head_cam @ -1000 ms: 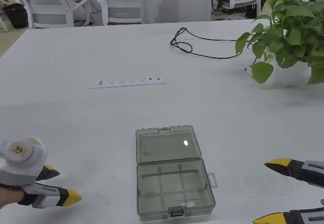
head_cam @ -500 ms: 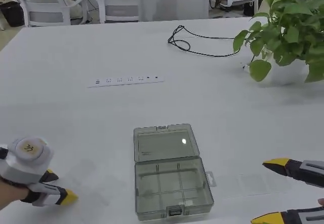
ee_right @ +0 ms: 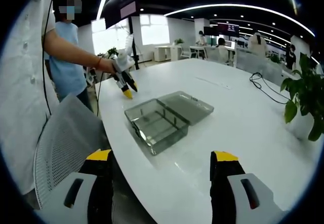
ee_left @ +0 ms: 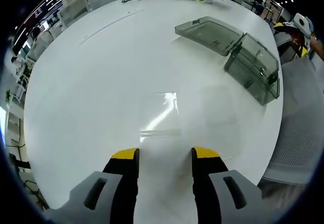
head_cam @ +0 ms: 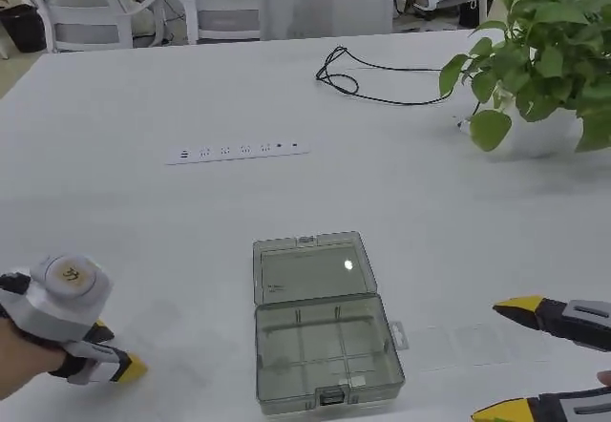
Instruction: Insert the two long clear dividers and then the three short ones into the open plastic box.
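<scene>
Slight roll of the left gripper (head_cam: 115,352) since a second ago, round cap now nearer the box (head_cam: 286,395), far yellow tip mostly hidden behind the body; no real change on the right. Jaws of the left gripper apart and empty in its own view, with a clear divider (ee_left: 161,113) flat on the table (head_cam: 430,212) just ahead of the tips, edges hard to trace in the glare. Right gripper (head_cam: 506,358) at the near right, body cut off by the frame, jaws wide and empty. Box between the two grippers near the table's near edge, lid (head_cam: 310,267) laid back on the far side. Faint cross lines in its base: dividers or moulded ribs, impossible to tell. Another clear sheet (head_cam: 477,343) just right of the box, barely visible. Plant (head_cam: 539,54) at the far right, clipped by the frame.
</scene>
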Action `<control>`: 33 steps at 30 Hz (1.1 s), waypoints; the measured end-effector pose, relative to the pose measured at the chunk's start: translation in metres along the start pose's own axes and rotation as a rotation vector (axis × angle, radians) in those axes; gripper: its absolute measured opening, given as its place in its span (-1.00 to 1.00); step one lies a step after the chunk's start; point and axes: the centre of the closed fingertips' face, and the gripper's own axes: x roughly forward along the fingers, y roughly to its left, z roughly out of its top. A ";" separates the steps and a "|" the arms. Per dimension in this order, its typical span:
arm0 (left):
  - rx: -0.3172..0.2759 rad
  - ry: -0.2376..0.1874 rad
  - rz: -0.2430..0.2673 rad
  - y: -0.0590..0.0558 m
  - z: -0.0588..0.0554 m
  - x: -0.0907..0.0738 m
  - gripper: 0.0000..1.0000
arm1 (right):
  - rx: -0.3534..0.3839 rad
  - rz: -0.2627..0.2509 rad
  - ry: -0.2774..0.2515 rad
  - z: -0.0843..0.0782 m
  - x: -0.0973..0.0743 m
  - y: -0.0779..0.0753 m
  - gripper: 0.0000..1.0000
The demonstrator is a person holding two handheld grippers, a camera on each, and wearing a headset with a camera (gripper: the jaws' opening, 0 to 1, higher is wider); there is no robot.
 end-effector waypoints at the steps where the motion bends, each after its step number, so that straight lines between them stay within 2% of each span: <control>1: -0.002 0.004 0.001 0.000 0.000 0.000 -0.22 | 0.001 0.000 -0.001 0.000 0.000 0.000 0.57; 10: -0.002 0.015 0.001 0.001 0.001 -0.001 -0.35 | 0.003 -0.002 0.001 -0.001 -0.001 0.000 0.57; 20: -0.005 0.017 0.006 0.000 0.001 -0.001 -0.35 | 0.002 0.006 0.002 -0.001 0.001 0.003 0.56; 27: 0.019 0.011 0.005 -0.001 0.001 -0.003 -0.37 | 0.002 0.009 0.005 -0.001 0.002 0.004 0.55; 29: 0.005 -0.004 0.001 -0.004 0.003 -0.005 -0.39 | 0.002 0.010 0.004 -0.001 0.002 0.005 0.55; 31: 0.020 0.002 0.001 -0.006 0.001 -0.005 -0.39 | 0.001 0.011 0.007 -0.001 0.002 0.005 0.55; 33: 0.001 -0.009 -0.007 -0.007 0.002 -0.004 -0.39 | 0.001 0.013 0.007 -0.002 0.002 0.005 0.54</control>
